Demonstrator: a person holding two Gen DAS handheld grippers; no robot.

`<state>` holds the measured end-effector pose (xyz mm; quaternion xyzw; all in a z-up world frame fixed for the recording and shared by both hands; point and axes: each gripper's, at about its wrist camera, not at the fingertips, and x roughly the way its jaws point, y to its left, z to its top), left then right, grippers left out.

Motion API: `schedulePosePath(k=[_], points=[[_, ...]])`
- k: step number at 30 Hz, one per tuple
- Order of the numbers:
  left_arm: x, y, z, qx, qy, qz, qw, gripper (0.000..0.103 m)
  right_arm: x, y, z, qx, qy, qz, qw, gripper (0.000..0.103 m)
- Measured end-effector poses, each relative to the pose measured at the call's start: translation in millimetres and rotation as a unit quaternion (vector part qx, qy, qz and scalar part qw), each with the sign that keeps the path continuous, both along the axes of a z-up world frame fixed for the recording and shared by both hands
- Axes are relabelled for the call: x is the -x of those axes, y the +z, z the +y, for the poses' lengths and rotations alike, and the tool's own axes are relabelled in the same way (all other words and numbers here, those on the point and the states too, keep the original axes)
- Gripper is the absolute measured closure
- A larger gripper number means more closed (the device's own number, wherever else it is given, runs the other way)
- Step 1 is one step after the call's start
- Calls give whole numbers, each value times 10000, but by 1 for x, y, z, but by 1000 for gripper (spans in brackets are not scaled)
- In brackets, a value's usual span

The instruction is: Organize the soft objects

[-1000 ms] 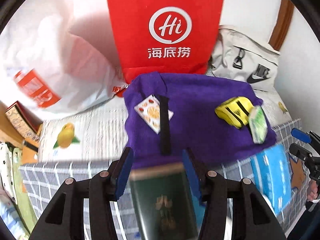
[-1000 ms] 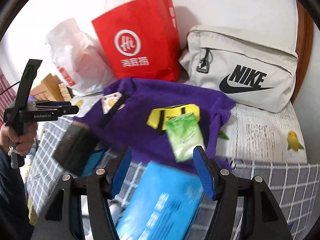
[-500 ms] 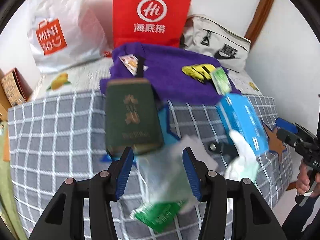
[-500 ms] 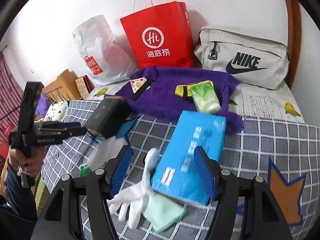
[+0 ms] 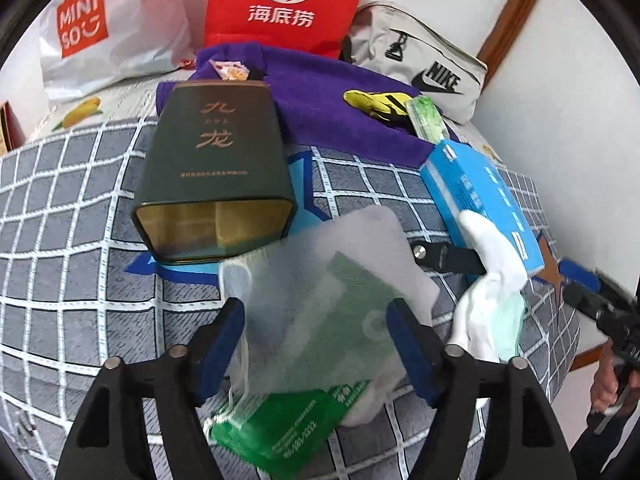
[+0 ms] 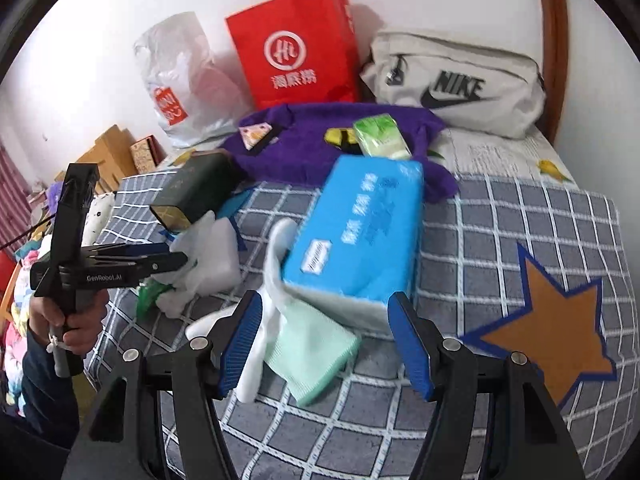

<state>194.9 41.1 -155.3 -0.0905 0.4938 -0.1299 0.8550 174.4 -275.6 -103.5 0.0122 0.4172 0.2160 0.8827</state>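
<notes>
My left gripper [image 5: 316, 344] is open over a white mesh pouch with a green packet [image 5: 320, 320] on the checked bed cover [image 5: 80, 240]; the pouch also shows in the right wrist view [image 6: 208, 256]. A dark green tin [image 5: 216, 168] lies just beyond it. My right gripper [image 6: 328, 344] is open in front of a blue tissue pack [image 6: 356, 232], with a white glove [image 6: 272, 264] and a mint cloth [image 6: 312, 344] between its fingers. A purple cloth [image 6: 304, 136] farther back carries a yellow item [image 6: 338, 136], a green tissue packet [image 6: 380, 136] and a small sachet [image 6: 254, 133].
A red paper bag [image 6: 296, 48], a white Miniso plastic bag [image 6: 180, 80] and a grey Nike bag [image 6: 456, 84] stand along the wall. A black strap [image 5: 448, 258] lies by the blue pack. Boxes [image 6: 116, 152] sit left of the bed.
Both grippers have pulled back and lowered toward the near end of the bed. The left gripper now has the mesh pouch between its open fingers; the right is close to the blue pack and glove.
</notes>
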Motion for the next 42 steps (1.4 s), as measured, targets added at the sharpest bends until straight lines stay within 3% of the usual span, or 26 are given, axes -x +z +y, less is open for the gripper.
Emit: schedulePosePath(k=[4,5,7,11,16,26,36,42], points=[[-3,-6,3,213,43,-158,9996,32,1,-5,-2,30,-38,53,10000,38],[-4,-7,3,231,35,-194,9995,36,2,-5,-1,37,-34,49,10000,38],[-5,-6,3,435,-45,-232,9988,57,2,-7,0,75,-29,78,9999,38],[1,1,-5,248,-243,-460,9983,73,3,-9,3,133,-10,88,9999,38],[4,7,4,341,-189,-524,9979,90,6,-10,8,166,44,91,9998,38],[19,17,35,139,109,-646,9978,94,9,-12,15,218,137,102,9996,38],[8,-13,36,20,85,-318,9995,94,8,-18,24,320,261,182,9990,38],[5,-17,36,-96,93,-366,9992,82,7,-20,24,398,247,245,9986,38]])
